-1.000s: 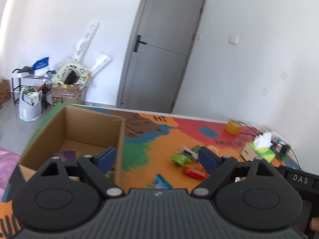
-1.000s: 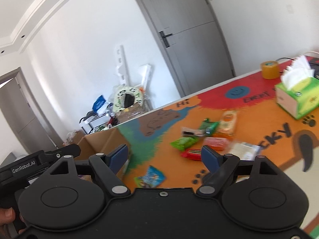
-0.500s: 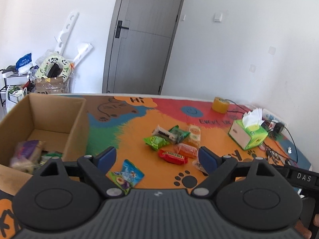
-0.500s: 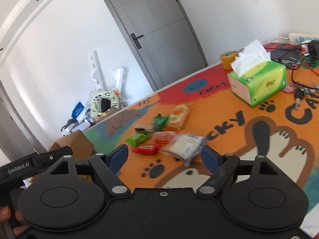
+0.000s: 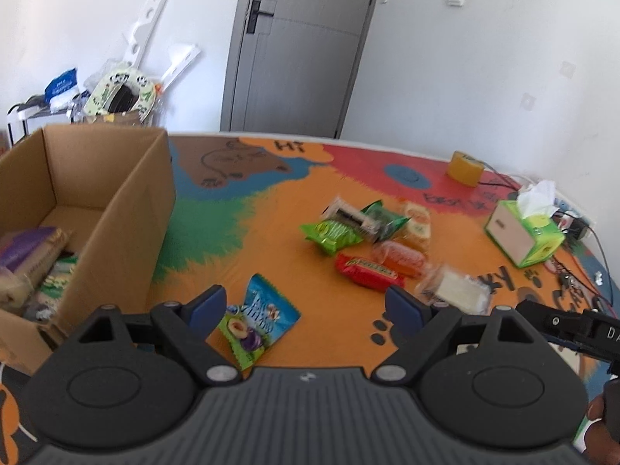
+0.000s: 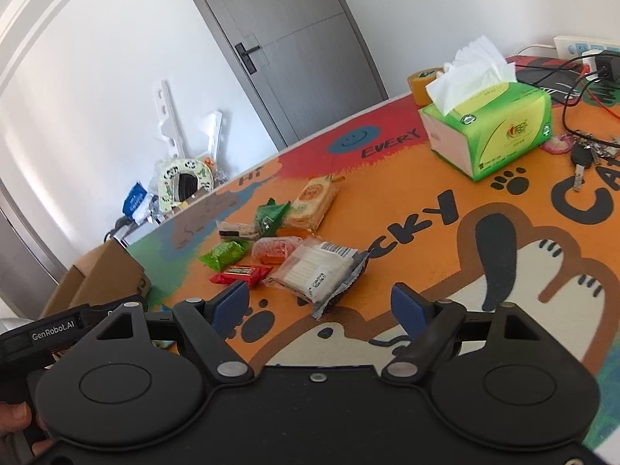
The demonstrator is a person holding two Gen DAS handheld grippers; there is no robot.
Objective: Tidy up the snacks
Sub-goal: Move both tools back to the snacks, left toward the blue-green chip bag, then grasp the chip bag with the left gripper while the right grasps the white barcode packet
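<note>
Several snack packs lie in a cluster on the colourful table mat. Among them are a green pack (image 5: pixel 331 232), a red bar (image 5: pixel 368 271) and a clear white pack (image 5: pixel 457 290) (image 6: pixel 317 267). A blue candy bag (image 5: pixel 259 321) lies alone, just ahead of my left gripper (image 5: pixel 306 306), close to its left finger. That gripper is open and holds nothing. A brown cardboard box (image 5: pixel 128 209) at the left holds a few packs. My right gripper (image 6: pixel 323 306) is open and empty, hovering just short of the clear white pack.
A green tissue box (image 6: pixel 492 128) (image 5: pixel 523 232) and a yellow tape roll (image 5: pixel 465 164) stand toward the far right of the table. Keys (image 6: pixel 585 155) and cables (image 6: pixel 581 73) lie at the right edge. A grey door (image 5: pixel 294 50) and floor clutter sit beyond the table.
Both grippers have sunk toward the table and tipped down. The left view swung from over the box to the snacks. The right view closed in on the clear white pack. Both stayed open.
</note>
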